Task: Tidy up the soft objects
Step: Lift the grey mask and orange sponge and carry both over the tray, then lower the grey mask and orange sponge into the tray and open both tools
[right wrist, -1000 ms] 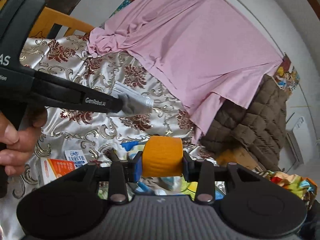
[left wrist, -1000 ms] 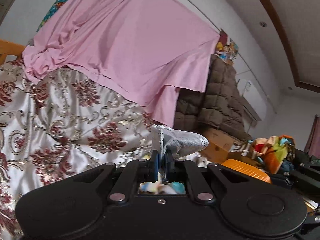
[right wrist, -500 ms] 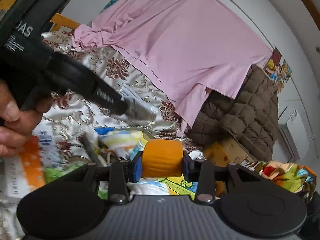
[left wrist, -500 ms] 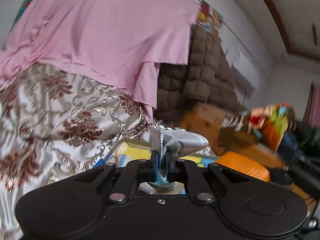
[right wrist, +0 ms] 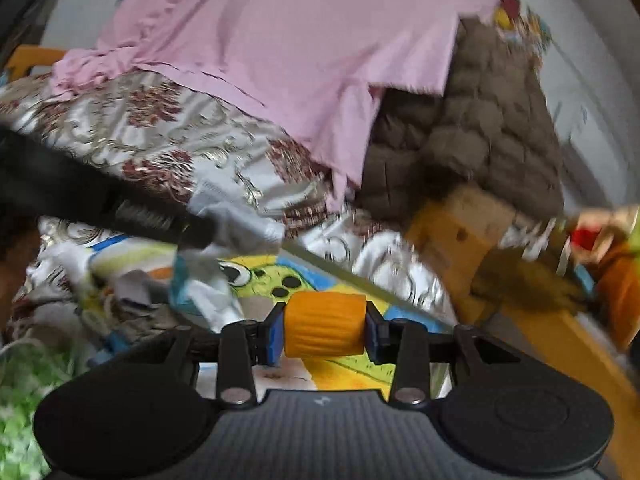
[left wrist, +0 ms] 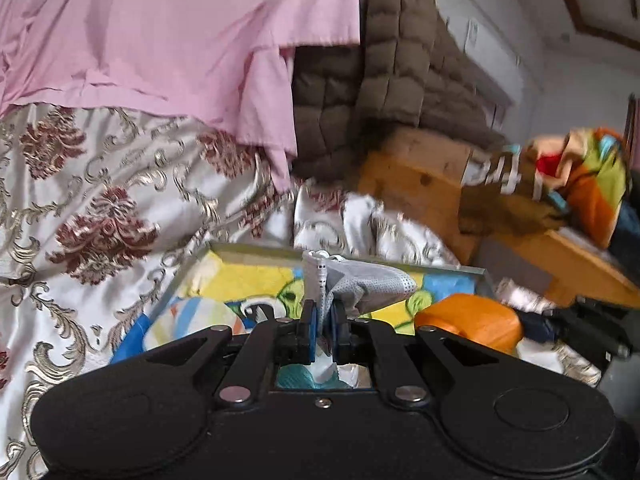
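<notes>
Both tools, gripping grey cloth point(left wrist: 362, 286) and orange roll point(right wrist: 326, 323), have swung right over cartoon-print box point(left wrist: 248, 280).

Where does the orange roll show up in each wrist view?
Left wrist: orange roll at lower right, held in the right gripper entering from the right.
Right wrist: orange roll at bottom centre, clamped in the right gripper.
Shared landmark: pink sheet across the top.

A bed spread with a floral satin quilt point(left wrist: 100, 200) — a pink sheet point(left wrist: 180, 32) draped across its far side, a cartoon-print box point(left wrist: 248, 280) near.
</notes>
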